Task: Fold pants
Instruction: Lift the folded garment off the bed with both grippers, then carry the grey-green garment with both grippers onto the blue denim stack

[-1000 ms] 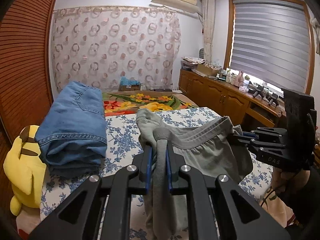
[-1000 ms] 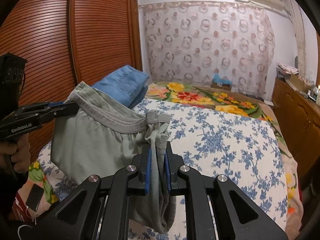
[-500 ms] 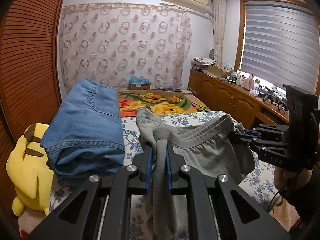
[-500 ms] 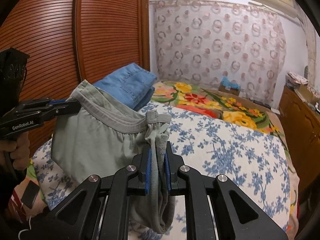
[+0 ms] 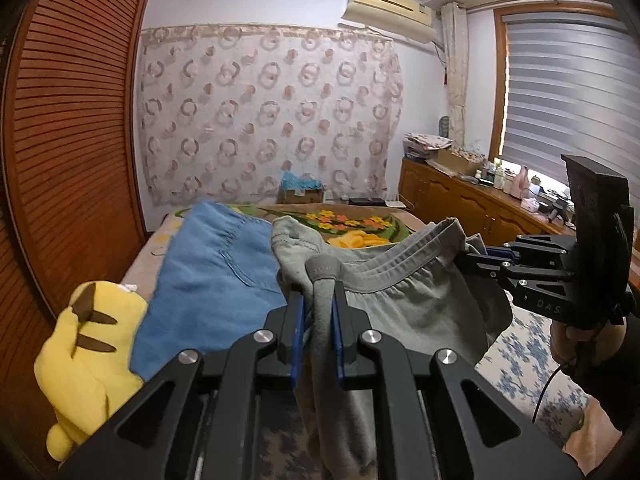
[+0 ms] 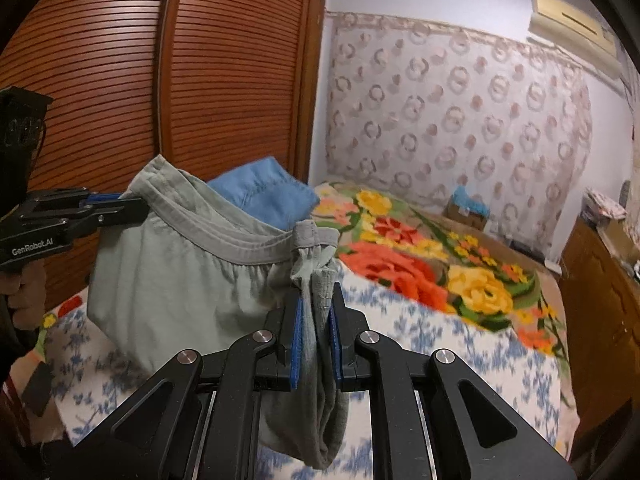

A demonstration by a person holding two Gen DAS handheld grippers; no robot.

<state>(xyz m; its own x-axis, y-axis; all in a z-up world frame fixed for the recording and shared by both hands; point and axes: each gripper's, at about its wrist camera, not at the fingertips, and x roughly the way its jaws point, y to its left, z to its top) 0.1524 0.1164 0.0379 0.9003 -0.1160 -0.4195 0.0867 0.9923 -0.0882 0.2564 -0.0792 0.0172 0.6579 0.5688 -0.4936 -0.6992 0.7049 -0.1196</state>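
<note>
Grey-green pants [image 5: 404, 300] hang in the air between both grippers, held by the elastic waistband. My left gripper [image 5: 318, 300] is shut on one waistband corner; it also shows in the right wrist view [image 6: 132, 204]. My right gripper [image 6: 316, 304] is shut on the other corner; it shows in the left wrist view [image 5: 464, 260] too. The pants [image 6: 180, 276] sag below the band, above the bed. The legs hang out of sight under the grippers.
Folded blue jeans [image 5: 216, 276] lie on the bed's left side, next to a yellow plush toy [image 5: 84, 356]. The bed has a blue-floral sheet [image 6: 460, 352] and a flowered blanket [image 6: 420, 256]. A wooden slatted wardrobe [image 6: 120, 72] stands left, wooden cabinets [image 5: 460, 200] right.
Both grippers have risen and tilted up with the pants still held; the bed sits lower in both views. The waistband stays stretched between them.
</note>
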